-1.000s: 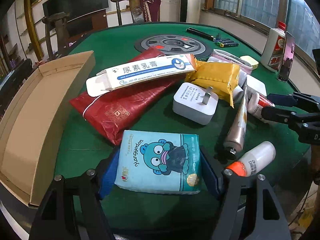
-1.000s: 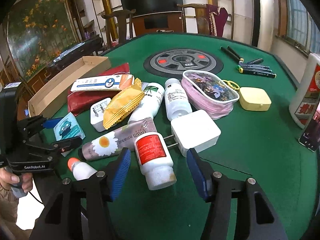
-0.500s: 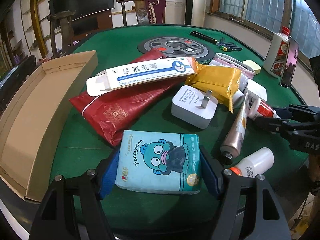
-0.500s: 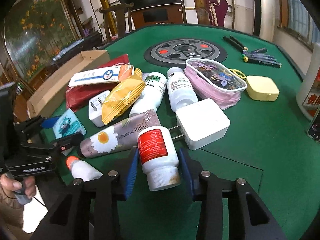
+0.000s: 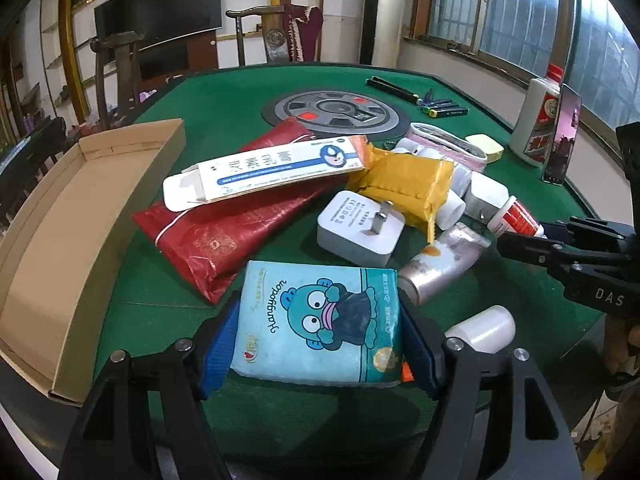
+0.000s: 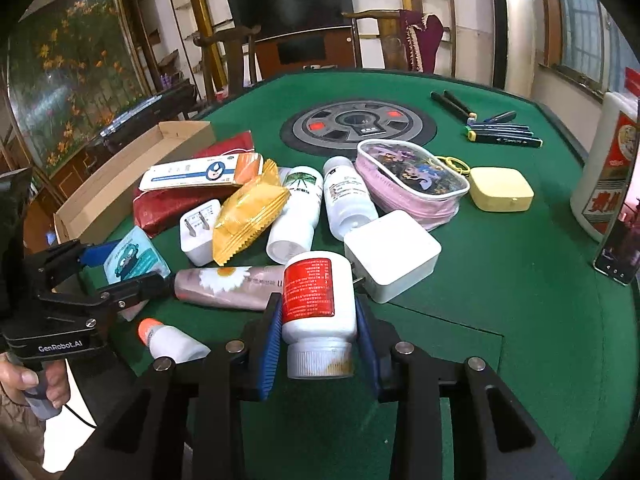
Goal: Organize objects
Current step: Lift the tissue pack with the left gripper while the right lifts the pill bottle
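Observation:
A teal cartoon tissue pack (image 5: 316,312) sits between the blue pads of my left gripper (image 5: 320,322), which is shut on it near the table's front edge. An open cardboard box (image 5: 80,208) lies to its left. In the right wrist view a white bottle with a red label (image 6: 316,292) lies cap toward the camera. My right gripper (image 6: 318,314) is closing on it, and both pads press its sides. The left gripper (image 6: 120,276) with the tissue pack (image 6: 132,258) shows at the left of that view. The right gripper (image 5: 520,240) appears at the right edge of the left wrist view.
On the green table (image 6: 500,360) lie a red pouch (image 5: 240,224), an ointment carton (image 5: 272,168), a yellow snack packet (image 6: 248,216), two white chargers (image 6: 392,256), a daisy cream tube (image 6: 228,284), white bottles, a pink pouch (image 6: 412,184), a yellow case, pens, a liquor bottle and a phone.
The right gripper's jaws have come together from wide apart onto the red-label bottle. The left gripper has kept its hold on the tissue pack and barely moved.

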A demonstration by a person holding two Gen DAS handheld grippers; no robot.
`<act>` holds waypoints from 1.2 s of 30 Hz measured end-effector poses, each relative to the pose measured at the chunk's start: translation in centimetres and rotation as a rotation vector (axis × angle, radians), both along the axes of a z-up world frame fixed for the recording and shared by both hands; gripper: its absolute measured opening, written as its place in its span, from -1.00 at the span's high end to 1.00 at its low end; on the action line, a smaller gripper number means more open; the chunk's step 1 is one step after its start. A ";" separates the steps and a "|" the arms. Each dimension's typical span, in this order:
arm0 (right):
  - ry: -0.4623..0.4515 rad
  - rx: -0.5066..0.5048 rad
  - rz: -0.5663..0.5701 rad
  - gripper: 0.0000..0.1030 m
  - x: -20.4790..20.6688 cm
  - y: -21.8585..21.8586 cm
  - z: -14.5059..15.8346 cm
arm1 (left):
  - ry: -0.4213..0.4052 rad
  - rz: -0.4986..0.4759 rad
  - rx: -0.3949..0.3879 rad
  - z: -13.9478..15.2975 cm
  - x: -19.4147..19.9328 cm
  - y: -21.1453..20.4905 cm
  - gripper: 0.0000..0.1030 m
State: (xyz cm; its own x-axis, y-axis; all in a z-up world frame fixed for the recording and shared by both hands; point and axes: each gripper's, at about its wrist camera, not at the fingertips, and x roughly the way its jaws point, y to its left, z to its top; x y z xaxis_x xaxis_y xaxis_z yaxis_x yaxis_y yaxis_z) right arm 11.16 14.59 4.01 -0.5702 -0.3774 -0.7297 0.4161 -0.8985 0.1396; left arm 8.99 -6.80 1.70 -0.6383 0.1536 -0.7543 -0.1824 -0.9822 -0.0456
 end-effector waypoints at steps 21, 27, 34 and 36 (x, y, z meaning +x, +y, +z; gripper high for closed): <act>0.052 -0.063 0.030 0.28 1.0 -0.9 1.8 | 0.070 0.044 0.052 3.3 0.8 -2.3 -0.39; 0.058 -0.080 0.039 0.28 1.0 -1.3 2.1 | 0.104 0.091 0.056 4.6 0.7 -4.0 -0.39; 0.061 -0.096 0.064 0.28 1.1 -2.0 2.2 | 0.103 0.132 0.065 4.9 0.5 -5.3 -0.39; 0.067 -0.099 0.069 0.28 1.2 -2.1 2.4 | 0.107 0.136 0.076 5.1 0.6 -5.5 -0.39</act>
